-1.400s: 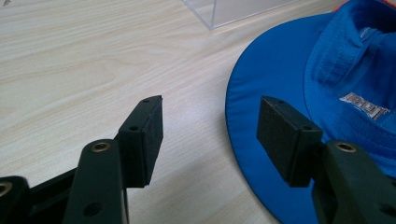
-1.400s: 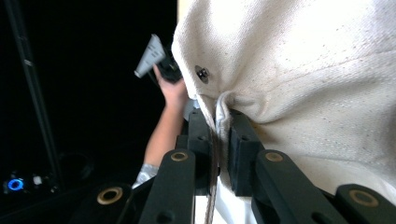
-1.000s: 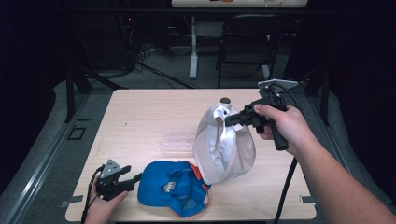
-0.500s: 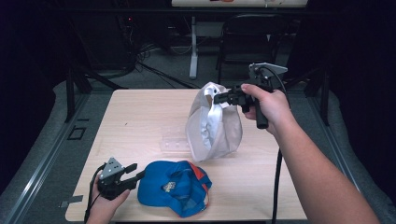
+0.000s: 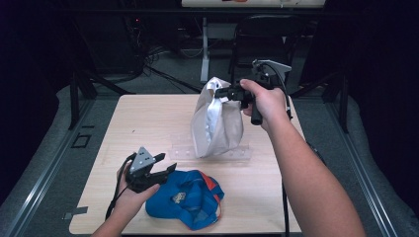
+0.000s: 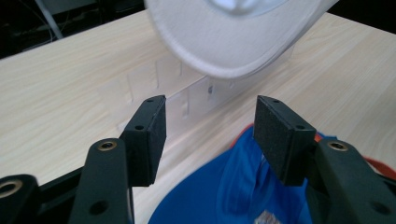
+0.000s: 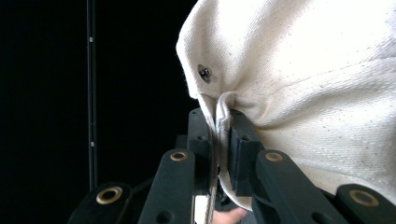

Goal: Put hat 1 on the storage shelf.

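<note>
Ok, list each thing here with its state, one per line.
White cap: lifted, hanging from the right gripper, over the clear rack.
Blue cap: lying crumpled on the table.
Clear rack: flat on the table.
Right gripper: shut on the white cap's edge.
Left gripper: open, at the blue cap.

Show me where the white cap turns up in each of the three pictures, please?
High view: the white cap hangs upper centre, pinched by the right gripper.
Left gripper view: its rounded edge fills the top, above the open fingers.
Right gripper view: its cloth takes up the right side, a fold clamped in front.
Shared landmark: the clear plastic rack under the cap.
</note>
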The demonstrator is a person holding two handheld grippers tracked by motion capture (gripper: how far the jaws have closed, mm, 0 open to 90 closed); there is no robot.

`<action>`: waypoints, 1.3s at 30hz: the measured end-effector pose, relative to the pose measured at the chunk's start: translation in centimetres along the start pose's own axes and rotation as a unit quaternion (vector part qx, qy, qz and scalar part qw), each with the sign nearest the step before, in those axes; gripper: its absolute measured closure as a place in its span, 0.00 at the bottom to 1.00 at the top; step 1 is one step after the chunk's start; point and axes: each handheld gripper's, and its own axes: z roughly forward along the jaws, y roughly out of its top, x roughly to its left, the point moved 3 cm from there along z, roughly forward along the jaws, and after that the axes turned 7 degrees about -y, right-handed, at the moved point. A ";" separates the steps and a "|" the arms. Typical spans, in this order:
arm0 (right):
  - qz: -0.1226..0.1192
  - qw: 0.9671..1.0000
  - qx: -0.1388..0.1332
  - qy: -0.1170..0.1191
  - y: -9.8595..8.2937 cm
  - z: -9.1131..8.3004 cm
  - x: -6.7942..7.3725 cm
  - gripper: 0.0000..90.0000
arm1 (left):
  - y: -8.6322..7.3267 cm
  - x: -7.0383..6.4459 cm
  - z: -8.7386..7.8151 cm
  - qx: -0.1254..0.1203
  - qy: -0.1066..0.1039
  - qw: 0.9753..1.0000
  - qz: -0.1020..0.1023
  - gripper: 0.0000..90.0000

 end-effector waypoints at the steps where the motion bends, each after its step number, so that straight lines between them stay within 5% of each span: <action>1: 0.002 1.000 0.000 0.000 0.1 0.2 0.1 0.91 | 0.4 -0.2 0.4 0.001 -0.001 1.000 0.003 0.49; 7: 0.006 1.000 -0.006 0.004 0.4 1.2 0.1 0.91 | 1.6 -1.2 2.9 0.015 -0.008 1.000 0.017 0.47; 14: 0.010 1.000 -0.010 0.004 0.7 2.3 0.4 0.91 | 2.9 -2.7 4.9 0.019 0.009 0.999 0.046 0.46; 21: 0.007 1.000 -0.004 0.002 0.6 2.8 0.6 0.91 | 3.2 -2.6 7.3 0.054 0.034 0.997 0.047 0.65; 27: 0.005 1.000 -0.005 0.000 0.5 2.9 0.8 0.91 | 3.1 -2.0 7.3 0.061 0.038 0.996 0.054 0.85; 35: -0.002 1.000 -0.002 0.002 0.3 3.3 1.4 0.91 | 3.0 -1.0 6.3 0.056 0.023 0.996 0.068 0.90; 39: -0.007 1.000 -0.001 0.000 0.2 3.8 1.5 0.91 | 2.8 -0.2 6.0 0.041 0.003 0.998 0.055 0.91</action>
